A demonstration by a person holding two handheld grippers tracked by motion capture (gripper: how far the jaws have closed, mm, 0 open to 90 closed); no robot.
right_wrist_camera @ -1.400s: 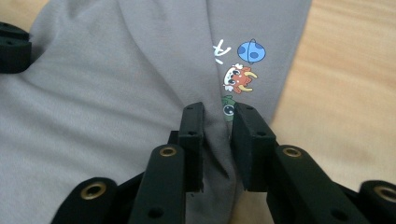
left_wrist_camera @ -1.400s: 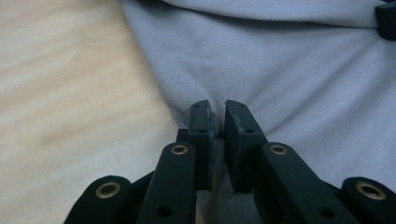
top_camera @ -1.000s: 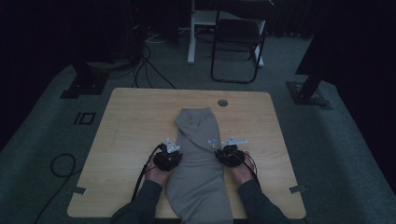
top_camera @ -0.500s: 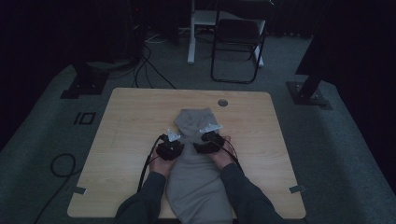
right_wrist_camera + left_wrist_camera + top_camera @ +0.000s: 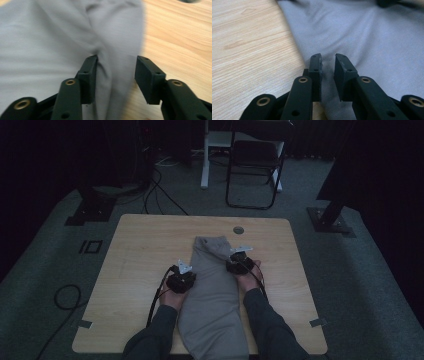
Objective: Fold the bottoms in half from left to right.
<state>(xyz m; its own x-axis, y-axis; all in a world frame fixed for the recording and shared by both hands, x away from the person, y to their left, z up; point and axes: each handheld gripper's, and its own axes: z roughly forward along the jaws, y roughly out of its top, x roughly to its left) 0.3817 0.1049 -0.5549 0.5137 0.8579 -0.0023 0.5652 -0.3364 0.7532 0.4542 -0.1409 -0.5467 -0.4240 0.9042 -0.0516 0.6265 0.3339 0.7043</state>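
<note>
A long grey cloth lies folded lengthwise down the middle of the wooden table, its near end hanging over the front edge. My left gripper rests at the cloth's left edge. In the left gripper view its jaws stand a narrow gap apart, with flat cloth showing through the gap. My right gripper is at the cloth's right edge, nearer the far end. Its jaws have just been closing and still stand wide, with a raised ridge of cloth between them that touches only the left jaw.
A round grommet sits in the table just beyond the cloth's far end. Bare wood lies to both sides of the cloth. Behind the table stand a dark folding chair and a white desk leg. Cables lie on the floor at left.
The right gripper swung in over the cloth, then back out to its right edge, farther up the table. The cloth's far end now lies narrower. The left gripper has barely moved.
</note>
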